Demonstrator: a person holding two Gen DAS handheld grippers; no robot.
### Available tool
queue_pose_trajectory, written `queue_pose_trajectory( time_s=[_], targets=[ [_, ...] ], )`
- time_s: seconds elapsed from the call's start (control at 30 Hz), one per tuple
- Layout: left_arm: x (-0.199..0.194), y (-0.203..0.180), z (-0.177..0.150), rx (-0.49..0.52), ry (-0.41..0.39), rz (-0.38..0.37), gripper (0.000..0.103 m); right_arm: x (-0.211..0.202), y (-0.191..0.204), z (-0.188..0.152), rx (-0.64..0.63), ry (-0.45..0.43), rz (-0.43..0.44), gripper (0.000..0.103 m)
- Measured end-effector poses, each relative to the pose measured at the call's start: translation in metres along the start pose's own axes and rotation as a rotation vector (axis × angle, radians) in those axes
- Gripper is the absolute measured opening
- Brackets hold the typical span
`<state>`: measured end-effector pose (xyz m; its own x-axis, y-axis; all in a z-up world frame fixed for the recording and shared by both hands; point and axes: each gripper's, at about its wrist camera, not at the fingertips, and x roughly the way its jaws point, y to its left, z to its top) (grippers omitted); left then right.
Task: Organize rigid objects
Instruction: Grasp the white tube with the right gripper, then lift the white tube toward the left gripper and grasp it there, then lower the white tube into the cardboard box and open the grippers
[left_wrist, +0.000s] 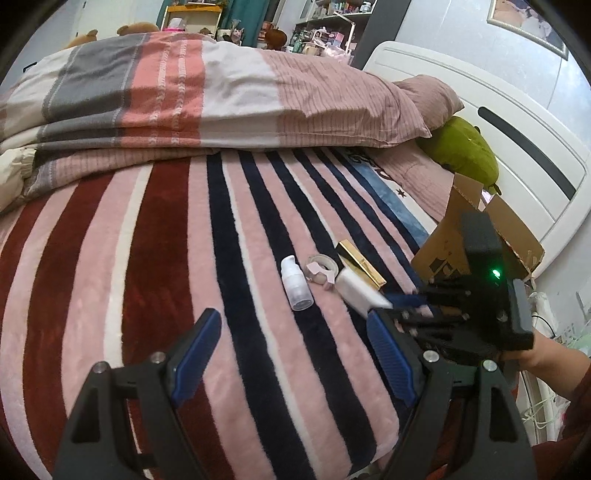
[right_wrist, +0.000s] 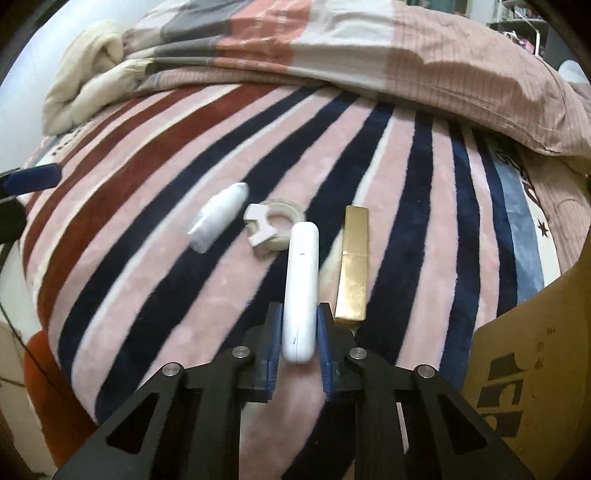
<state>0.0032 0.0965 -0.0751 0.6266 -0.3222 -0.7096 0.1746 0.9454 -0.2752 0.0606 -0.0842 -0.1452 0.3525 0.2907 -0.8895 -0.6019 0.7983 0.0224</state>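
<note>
Four small objects lie on the striped blanket (right_wrist: 155, 280): a white pump bottle (right_wrist: 218, 221), a tape ring in a pink holder (right_wrist: 271, 229), a slim white oblong case (right_wrist: 301, 288) and a gold box (right_wrist: 354, 266). My right gripper (right_wrist: 299, 308) is shut on the near end of the white case, blue pads pressing both its sides. From the left wrist the same row shows: bottle (left_wrist: 295, 282), tape ring (left_wrist: 321, 271), white case (left_wrist: 360, 291), gold box (left_wrist: 360, 264), with the right gripper (left_wrist: 406, 301) reaching in from the right. My left gripper (left_wrist: 291, 321) hangs open over the blanket, just short of the bottle.
An open cardboard box (left_wrist: 480, 221) stands at the bed's right edge, also in the right wrist view (right_wrist: 535, 350). A folded quilt (left_wrist: 184, 92) and a pillow fill the back of the bed. A green plush toy (left_wrist: 461, 151) leans on the white headboard (left_wrist: 498, 110).
</note>
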Motion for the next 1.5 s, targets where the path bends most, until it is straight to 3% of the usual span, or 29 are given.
queue_pose_trajectory(
  time_s=[0.07, 0.17, 0.2, 0.27, 0.33, 0.53, 0.6, 0.63, 0.7, 0.77, 1.03, 1.13, 1.17, 1.5],
  targets=[
    [-0.002, 0.000, 0.000, -0.002, -0.003, 0.003, 0.079, -0.003, 0.010, -0.004, -0.027, 0.022, 0.052, 0.014],
    [-0.006, -0.001, 0.000, 0.004, -0.004, 0.003, 0.079, -0.003, 0.023, -0.009, -0.057, 0.056, 0.061, 0.017],
    [-0.006, -0.002, 0.000, 0.006, -0.003, 0.004, 0.079, -0.002, 0.023, -0.008, -0.051, 0.063, 0.079, 0.021],
    [-0.008, -0.002, -0.001, 0.008, 0.002, 0.014, 0.079, -0.002, 0.020, -0.009, 0.000, 0.058, 0.148, 0.040],
    [-0.009, -0.003, -0.001, 0.008, 0.005, 0.022, 0.079, 0.000, 0.018, -0.009, 0.034, 0.049, 0.189, 0.041],
    [-0.010, -0.003, -0.002, 0.003, 0.006, 0.031, 0.079, 0.024, 0.026, -0.011, 0.033, 0.078, 0.125, 0.050],
    [-0.010, -0.004, -0.002, 0.003, 0.013, 0.033, 0.079, 0.023, 0.031, -0.010, 0.012, 0.043, 0.101, 0.048],
    [-0.009, -0.005, -0.003, 0.004, 0.016, 0.029, 0.079, 0.021, 0.034, -0.010, -0.012, 0.025, 0.085, 0.031],
    [-0.009, -0.008, -0.002, 0.003, 0.020, 0.007, 0.079, 0.019, 0.040, -0.008, -0.034, 0.013, 0.045, 0.031],
    [-0.011, -0.015, 0.002, 0.006, 0.017, -0.025, 0.079, 0.002, 0.047, -0.003, -0.069, -0.024, 0.062, 0.031],
    [-0.025, -0.070, 0.042, 0.084, -0.065, -0.194, 0.075, -0.113, 0.054, 0.015, -0.152, -0.244, 0.147, 0.031],
    [-0.023, -0.104, 0.063, 0.138, -0.077, -0.257, 0.051, -0.142, 0.038, 0.016, -0.153, -0.294, 0.147, 0.031],
    [-0.021, -0.113, 0.068, 0.158, -0.080, -0.257, 0.048, -0.149, 0.033, 0.018, -0.150, -0.305, 0.140, 0.031],
    [0.043, -0.226, 0.110, 0.304, 0.011, -0.326, 0.046, -0.193, -0.080, -0.013, -0.018, -0.322, 0.052, 0.031]
  ],
)
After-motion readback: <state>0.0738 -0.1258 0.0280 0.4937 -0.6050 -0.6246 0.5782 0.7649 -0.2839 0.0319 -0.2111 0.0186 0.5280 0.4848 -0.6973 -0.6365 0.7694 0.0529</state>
